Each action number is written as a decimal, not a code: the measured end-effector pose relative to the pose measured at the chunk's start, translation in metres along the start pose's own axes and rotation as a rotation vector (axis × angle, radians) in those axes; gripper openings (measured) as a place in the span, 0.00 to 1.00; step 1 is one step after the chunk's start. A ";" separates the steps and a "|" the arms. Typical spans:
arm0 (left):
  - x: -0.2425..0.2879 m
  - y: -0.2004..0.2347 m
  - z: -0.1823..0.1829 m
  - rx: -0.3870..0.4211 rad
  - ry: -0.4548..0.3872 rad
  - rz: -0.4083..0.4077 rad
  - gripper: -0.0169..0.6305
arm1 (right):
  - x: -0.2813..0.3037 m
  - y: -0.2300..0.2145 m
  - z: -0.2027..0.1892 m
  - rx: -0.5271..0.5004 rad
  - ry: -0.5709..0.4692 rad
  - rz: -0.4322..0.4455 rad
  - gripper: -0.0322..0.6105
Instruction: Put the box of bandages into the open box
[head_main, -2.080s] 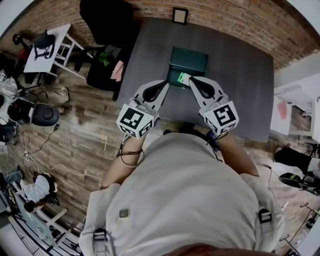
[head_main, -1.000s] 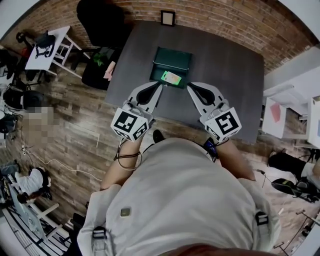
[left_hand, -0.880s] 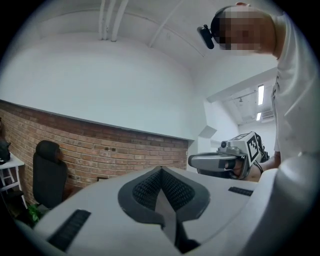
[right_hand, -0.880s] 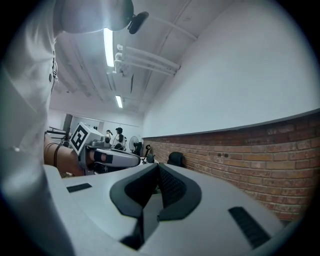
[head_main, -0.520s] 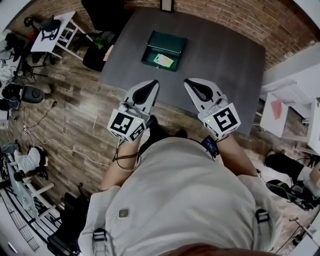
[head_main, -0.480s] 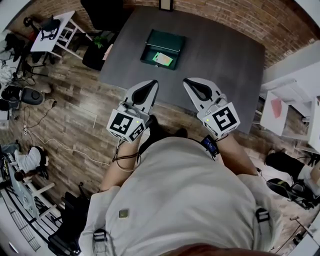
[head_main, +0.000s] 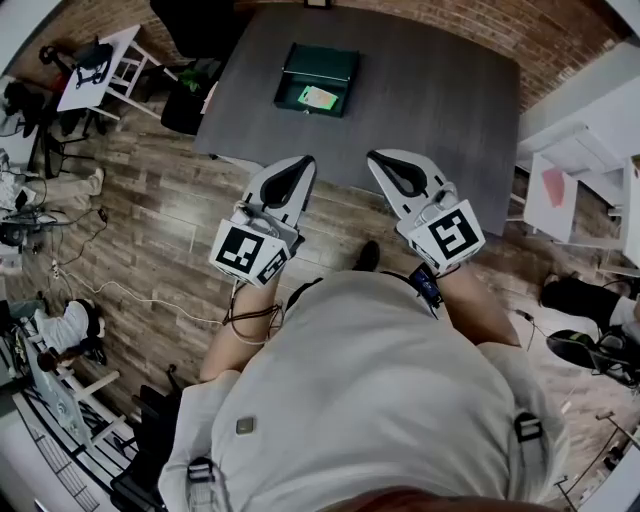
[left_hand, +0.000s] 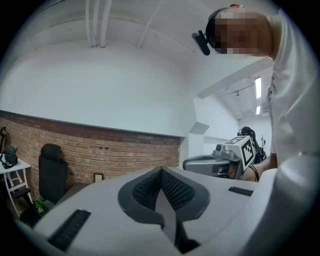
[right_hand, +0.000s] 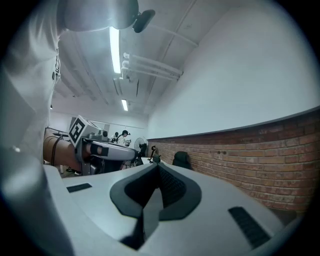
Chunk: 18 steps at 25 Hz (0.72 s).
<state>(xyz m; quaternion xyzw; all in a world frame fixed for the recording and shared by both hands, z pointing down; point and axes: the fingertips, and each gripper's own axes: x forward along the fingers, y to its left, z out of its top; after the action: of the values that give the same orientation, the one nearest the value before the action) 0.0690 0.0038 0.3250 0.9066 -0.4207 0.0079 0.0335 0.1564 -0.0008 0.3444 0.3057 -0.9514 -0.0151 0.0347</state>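
Two grippers, the left gripper (head_main: 303, 162) and the right gripper (head_main: 376, 158), are both pressed shut on nothing. They are held side by side at the near edge of the dark grey table (head_main: 440, 110), with bare tabletop ahead. The box of bandages (head_main: 318, 98) lies inside the open green box (head_main: 322, 62), well apart from both, toward the far side. A wood plank floor (head_main: 150, 220) surrounds the table, and a brick wall (head_main: 560, 30) runs behind.

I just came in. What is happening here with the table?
A person holds a gripper in each hand. The left gripper and the right gripper are both shut and empty, held close to the body. The box of bandages lies inside the open box on the table, apart from both grippers, so the task looks done.
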 end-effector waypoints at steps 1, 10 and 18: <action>-0.008 -0.004 0.000 0.001 0.000 -0.010 0.05 | -0.002 0.008 0.001 0.003 0.003 -0.012 0.08; -0.102 -0.019 -0.001 -0.009 -0.007 -0.027 0.05 | -0.021 0.097 0.014 -0.041 -0.027 -0.045 0.08; -0.192 -0.031 -0.001 0.001 -0.014 -0.033 0.05 | -0.031 0.189 0.021 -0.044 -0.043 -0.045 0.08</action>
<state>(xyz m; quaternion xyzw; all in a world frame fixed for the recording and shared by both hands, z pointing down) -0.0314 0.1708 0.3165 0.9135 -0.4058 0.0011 0.0303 0.0704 0.1714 0.3313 0.3259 -0.9442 -0.0435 0.0207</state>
